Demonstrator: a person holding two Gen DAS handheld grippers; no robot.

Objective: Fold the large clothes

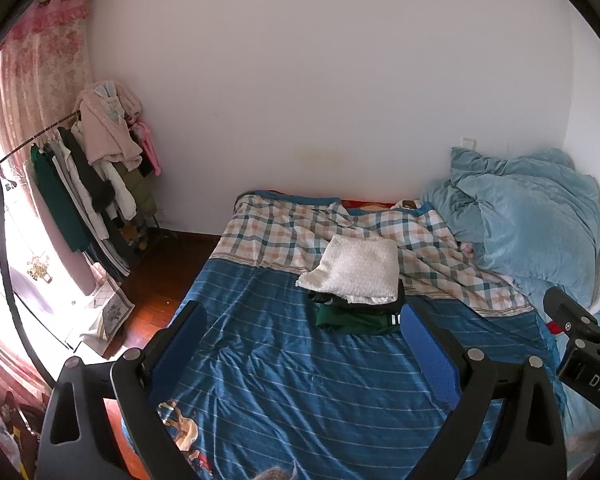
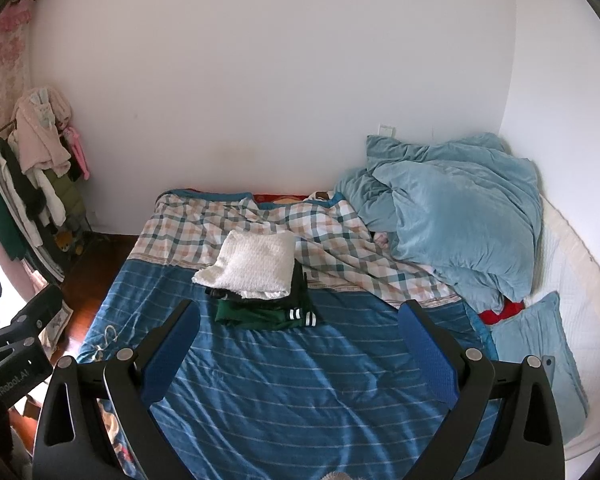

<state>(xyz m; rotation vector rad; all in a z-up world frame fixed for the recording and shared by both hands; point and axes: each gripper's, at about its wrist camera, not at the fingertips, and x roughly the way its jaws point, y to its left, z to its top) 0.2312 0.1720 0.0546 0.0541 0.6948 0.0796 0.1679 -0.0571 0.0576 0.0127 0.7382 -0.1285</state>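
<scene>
Both wrist views are taken from above the foot of the bed (image 1: 284, 392), facing its far wall; the folded stack (image 2: 256, 280) is shared, the right view set rightward.

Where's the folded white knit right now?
The folded white knit tops a small stack, over dark clothes and a green garment, mid-bed where the blue striped cover meets the plaid part, left of the light blue duvet.
</scene>
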